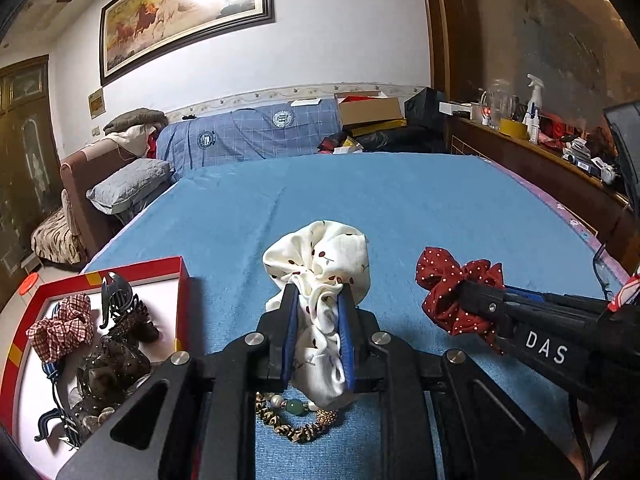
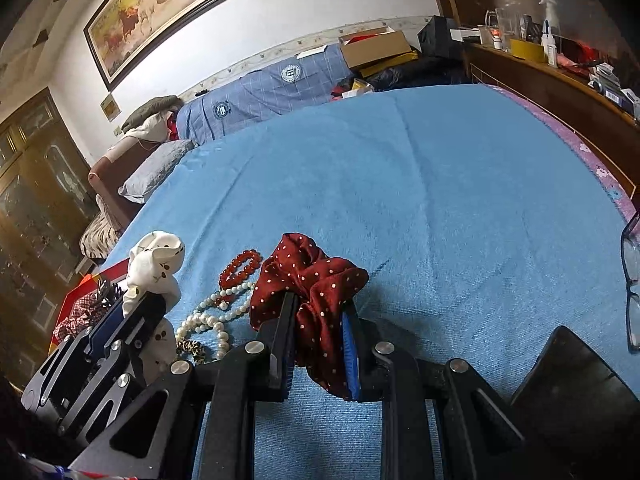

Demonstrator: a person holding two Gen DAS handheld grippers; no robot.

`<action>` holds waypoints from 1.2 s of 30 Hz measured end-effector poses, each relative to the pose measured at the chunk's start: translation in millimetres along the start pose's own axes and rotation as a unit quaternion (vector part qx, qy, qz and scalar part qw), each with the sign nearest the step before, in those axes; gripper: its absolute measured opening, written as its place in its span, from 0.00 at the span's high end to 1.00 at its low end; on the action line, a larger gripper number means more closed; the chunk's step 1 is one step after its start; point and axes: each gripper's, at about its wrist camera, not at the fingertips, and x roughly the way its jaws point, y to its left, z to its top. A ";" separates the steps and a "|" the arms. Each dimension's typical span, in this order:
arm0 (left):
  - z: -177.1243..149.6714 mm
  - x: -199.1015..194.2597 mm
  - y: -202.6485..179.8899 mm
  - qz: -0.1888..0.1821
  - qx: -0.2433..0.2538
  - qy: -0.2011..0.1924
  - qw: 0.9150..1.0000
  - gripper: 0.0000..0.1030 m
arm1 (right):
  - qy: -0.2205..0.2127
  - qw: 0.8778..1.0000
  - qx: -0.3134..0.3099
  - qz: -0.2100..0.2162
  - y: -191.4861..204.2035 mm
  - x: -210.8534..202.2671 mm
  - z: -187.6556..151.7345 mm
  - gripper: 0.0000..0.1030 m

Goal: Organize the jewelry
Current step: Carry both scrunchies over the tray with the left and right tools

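My left gripper (image 1: 318,292) is shut on a cream scrunchie with cherry print (image 1: 320,260), held above the blue bedspread (image 1: 400,208). To its right, my right gripper (image 2: 318,300) is shut on a dark red scrunchie with white dots (image 2: 308,276), also lifted off the cloth. At the left stands a red-rimmed box (image 1: 184,292) holding a checked scrunchie (image 1: 60,330), a black claw clip (image 1: 114,294) and several dark hair pieces. A leopard-print band with beads (image 1: 298,418) lies under the left gripper. A pearl necklace (image 2: 204,320) and a red bead bracelet (image 2: 240,268) lie between the two grippers.
Glasses (image 2: 632,276) lie at the bed's right edge, and a dark flat object (image 2: 572,376) sits near the front right. A wooden shelf (image 1: 560,160) with bottles runs along the right. A pillow (image 1: 128,184) and a sofa are beyond the bed's left side.
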 end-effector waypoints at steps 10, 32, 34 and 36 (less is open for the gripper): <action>-0.4 0.4 -3.6 0.000 0.004 0.000 1.000 0.82 | 0.000 1.000 -0.009 -0.005 7.6 -1.6 -2.9 0.79; 1.4 -3.9 3.2 -0.005 -0.016 -0.006 1.000 0.81 | -0.037 0.999 -0.001 -0.012 1.7 -15.8 -1.4 0.79; 3.9 -5.7 4.5 -0.006 -0.018 -0.003 1.000 0.81 | -0.048 0.999 0.001 -0.016 0.5 -19.5 -1.2 0.79; 3.8 -11.4 5.9 -0.010 -0.021 0.002 1.000 0.81 | -0.060 0.998 0.005 -0.022 -1.3 -24.2 -2.0 0.79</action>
